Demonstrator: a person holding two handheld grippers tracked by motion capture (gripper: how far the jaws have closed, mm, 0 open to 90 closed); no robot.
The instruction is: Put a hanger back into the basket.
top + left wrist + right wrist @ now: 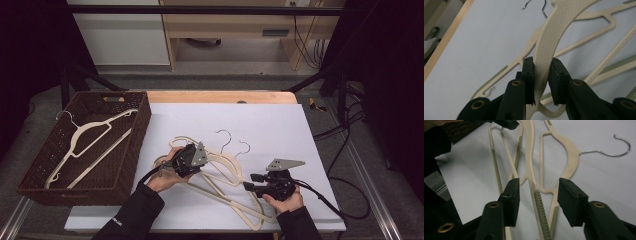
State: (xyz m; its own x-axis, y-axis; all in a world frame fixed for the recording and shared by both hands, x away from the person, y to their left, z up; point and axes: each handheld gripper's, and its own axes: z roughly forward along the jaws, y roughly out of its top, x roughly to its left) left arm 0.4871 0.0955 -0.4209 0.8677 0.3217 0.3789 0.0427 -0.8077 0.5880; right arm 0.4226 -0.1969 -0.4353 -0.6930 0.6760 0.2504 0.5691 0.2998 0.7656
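Note:
Two cream plastic hangers (222, 172) with metal hooks (226, 136) lie overlapped on the white sheet (270, 125). My left gripper (189, 162) is at their left end. In the left gripper view it (541, 77) is shut on the broad ribbed arm of one hanger (549, 37). My right gripper (251, 181) is at the hangers' lower right, open. In the right gripper view its jaws (537, 195) straddle a toothed hanger arm (539, 202) without touching it. A second hanger (571, 157) lies just to its right.
A brown wicker basket (142, 125) stands at the table's left with one cream hanger (90, 140) lying in it. The table's wooden far edge (220, 96) runs behind the sheet. Cables (345, 200) trail off at the right.

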